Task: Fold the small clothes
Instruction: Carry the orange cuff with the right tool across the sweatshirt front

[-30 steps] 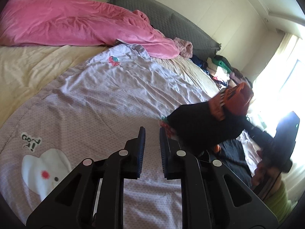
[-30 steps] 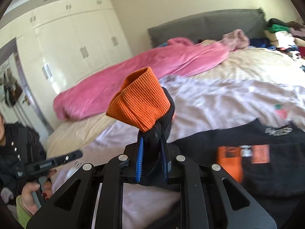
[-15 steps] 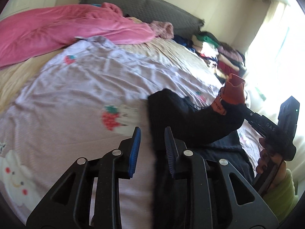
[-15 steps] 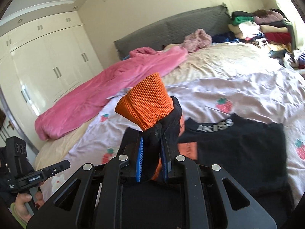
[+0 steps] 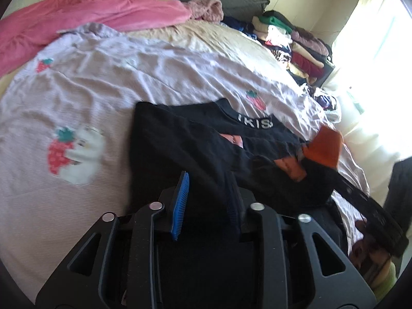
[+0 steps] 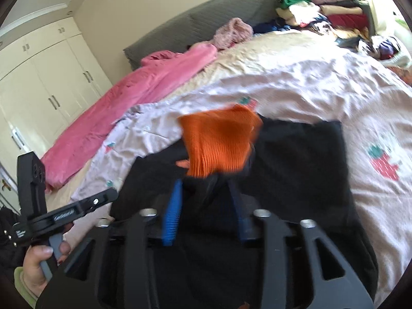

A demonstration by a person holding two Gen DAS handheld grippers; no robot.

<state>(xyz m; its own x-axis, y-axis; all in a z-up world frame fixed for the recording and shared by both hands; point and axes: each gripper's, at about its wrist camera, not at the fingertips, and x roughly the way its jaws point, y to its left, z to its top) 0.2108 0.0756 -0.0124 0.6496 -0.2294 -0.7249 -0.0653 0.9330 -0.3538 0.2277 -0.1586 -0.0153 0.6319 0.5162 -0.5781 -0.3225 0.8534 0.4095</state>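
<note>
A small black sweater with an orange ribbed cuff lies on the lilac strawberry-print sheet. It also shows in the right wrist view. My left gripper is open, low over the sweater's near part, with black cloth between the fingers. My right gripper is open, its blue pads apart, with the black sleeve and the orange cuff lying loose between and just ahead of them. The right gripper shows in the left wrist view. The left gripper shows in the right wrist view.
A pink blanket lies across the far left of the bed. A grey headboard stands behind it. A pile of folded clothes sits at the far right corner. White wardrobes stand to the left. A bright window is at the right.
My right gripper has opened and let go of the sleeve, and the orange cuff has dropped forward onto the sweater. My left gripper has opened wider and moved over the sweater.
</note>
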